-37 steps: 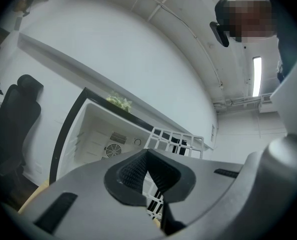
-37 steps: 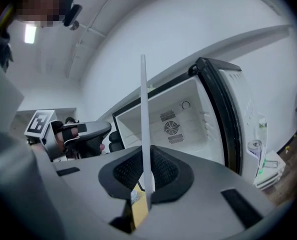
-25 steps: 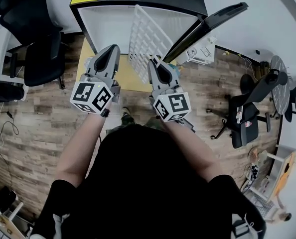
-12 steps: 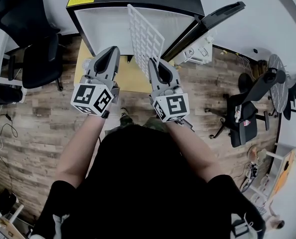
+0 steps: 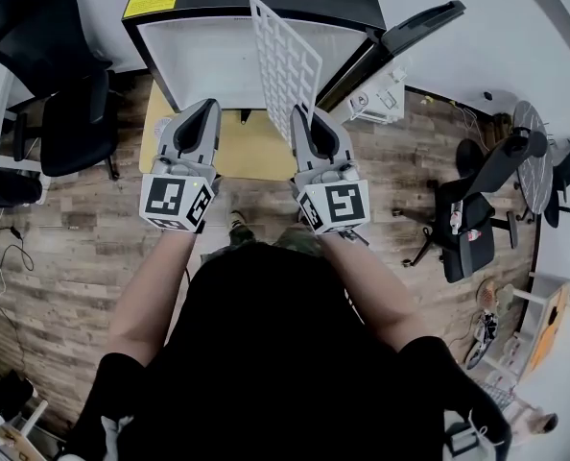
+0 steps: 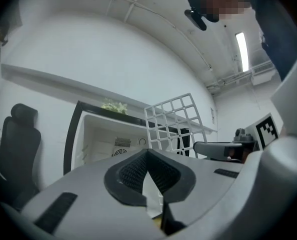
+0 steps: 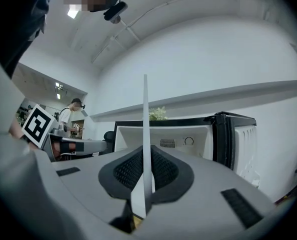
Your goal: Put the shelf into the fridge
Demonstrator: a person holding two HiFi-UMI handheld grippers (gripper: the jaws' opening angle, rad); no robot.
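A white plastic grid shelf point(image 5: 287, 60) was held upright on its edge by the right gripper point(image 5: 301, 113), with its near edge clamped between jaws closed narrow on it. In the right gripper view the shelf point(image 7: 145, 114) was seen edge-on as a thin white strip between the dark ribbed pads point(image 7: 163, 171). The shelf was placed in front of the opening of the black mini fridge with a white interior point(image 5: 199, 56); whether its far edge had entered could not be told. The black fridge door point(image 5: 410, 32) was swung open at the right. The left gripper point(image 5: 206, 106) was held beside the right one, apart from the shelf, jaws closed together on nothing. A yellow flat sheet point(image 5: 251, 154) was laid on the wood-plank floor point(image 5: 74, 248) before the fridge.
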